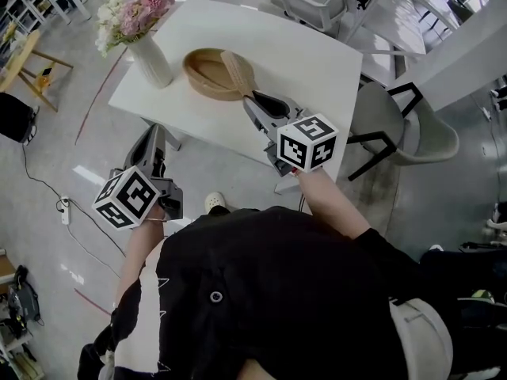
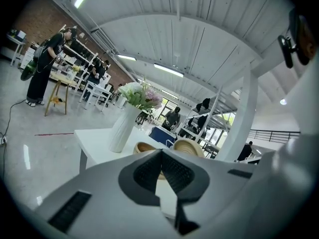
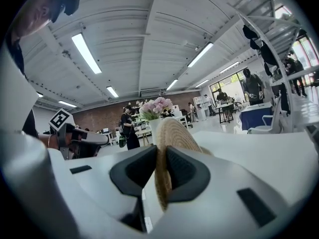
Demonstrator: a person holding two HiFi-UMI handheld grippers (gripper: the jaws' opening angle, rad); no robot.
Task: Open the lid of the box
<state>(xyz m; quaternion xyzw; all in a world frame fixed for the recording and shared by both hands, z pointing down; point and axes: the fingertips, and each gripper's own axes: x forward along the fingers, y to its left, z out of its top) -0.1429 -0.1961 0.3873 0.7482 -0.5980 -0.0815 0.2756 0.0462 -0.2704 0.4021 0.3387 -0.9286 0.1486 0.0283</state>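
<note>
A round woven box [image 1: 204,76] sits on the white table [image 1: 309,62]. Its woven lid [image 1: 238,73] stands up on edge at the box's right side, and my right gripper [image 1: 249,100] is shut on it. In the right gripper view the lid [image 3: 172,138] rises edge-on between the dark pads [image 3: 188,171] of that gripper [image 3: 162,172]. My left gripper [image 1: 155,139] hangs off the table's near-left corner, shut on nothing. From the left gripper view its tips [image 2: 160,156] meet, with the box [image 2: 143,147] and the lid [image 2: 189,146] beyond them.
A white vase of pink and white flowers [image 1: 149,54] stands left of the box, near the table's left edge. Grey chairs stand to the right [image 1: 412,129] and behind [image 1: 313,2] the table. A power strip and cable [image 1: 63,207] lie on the floor. People stand far off.
</note>
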